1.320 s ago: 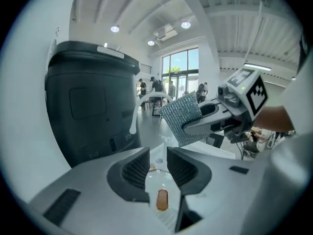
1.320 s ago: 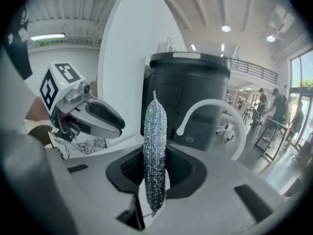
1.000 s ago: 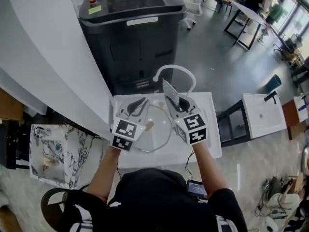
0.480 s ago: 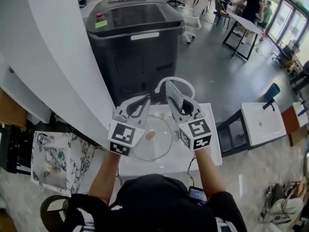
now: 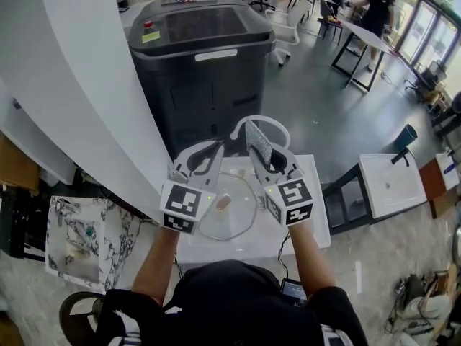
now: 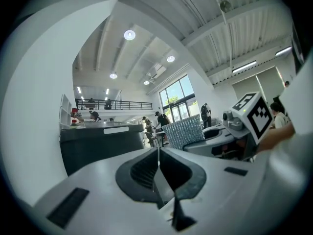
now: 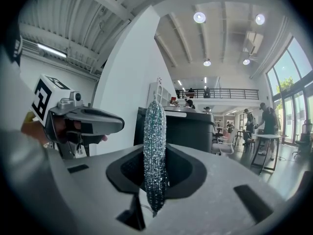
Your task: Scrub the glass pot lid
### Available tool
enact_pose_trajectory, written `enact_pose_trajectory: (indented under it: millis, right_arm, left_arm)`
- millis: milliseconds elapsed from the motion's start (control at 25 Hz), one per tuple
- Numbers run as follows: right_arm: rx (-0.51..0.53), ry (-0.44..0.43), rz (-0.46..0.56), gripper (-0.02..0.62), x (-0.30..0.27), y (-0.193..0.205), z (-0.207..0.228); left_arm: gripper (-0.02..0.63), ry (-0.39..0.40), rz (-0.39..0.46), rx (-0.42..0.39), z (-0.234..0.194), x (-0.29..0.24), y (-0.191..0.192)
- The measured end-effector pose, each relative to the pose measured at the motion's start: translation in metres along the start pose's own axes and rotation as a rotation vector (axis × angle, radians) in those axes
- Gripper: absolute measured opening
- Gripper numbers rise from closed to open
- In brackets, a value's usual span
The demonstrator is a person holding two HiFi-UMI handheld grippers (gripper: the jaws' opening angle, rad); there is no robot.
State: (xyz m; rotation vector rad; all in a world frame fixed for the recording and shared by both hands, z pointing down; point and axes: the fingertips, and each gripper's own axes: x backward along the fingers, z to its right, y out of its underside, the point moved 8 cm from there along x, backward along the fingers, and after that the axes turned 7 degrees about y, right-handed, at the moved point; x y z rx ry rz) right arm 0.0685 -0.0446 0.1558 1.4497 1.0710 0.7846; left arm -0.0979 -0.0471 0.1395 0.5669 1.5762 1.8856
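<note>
The round glass pot lid (image 5: 241,211) lies flat on the white sink unit (image 5: 306,222), its pale knob (image 5: 224,202) facing up. Both grippers hang above it, apart from it. My left gripper (image 5: 219,148) is shut with nothing between its jaws, which meet in the left gripper view (image 6: 158,153). My right gripper (image 5: 261,154) is shut on a silvery mesh scrubber (image 5: 256,135), which stands upright between its jaws in the right gripper view (image 7: 154,131). Each gripper view shows the other gripper alongside: the left gripper (image 7: 83,121) and the scrubber (image 6: 183,131).
A white arched faucet (image 5: 277,126) rises at the far edge of the sink unit. Behind it stands a large dark grey machine (image 5: 198,49). A white curved wall (image 5: 79,85) runs along the left. Another white sink (image 5: 392,175) stands at the right.
Both grippers have risen off the lid, which stays lying on the sink unit. The left gripper was down beside the lid's knob and is now up beside the right one.
</note>
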Motion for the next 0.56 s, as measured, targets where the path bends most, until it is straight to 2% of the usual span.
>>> enact_pose_trajectory:
  millis: [560]
  right_arm:
    - [-0.006, 0.000, -0.005, 0.067, -0.0002, 0.0031, 0.0042]
  left_arm:
    - [0.014, -0.011, 0.000, -0.025, 0.0027, -0.0041, 0.0008]
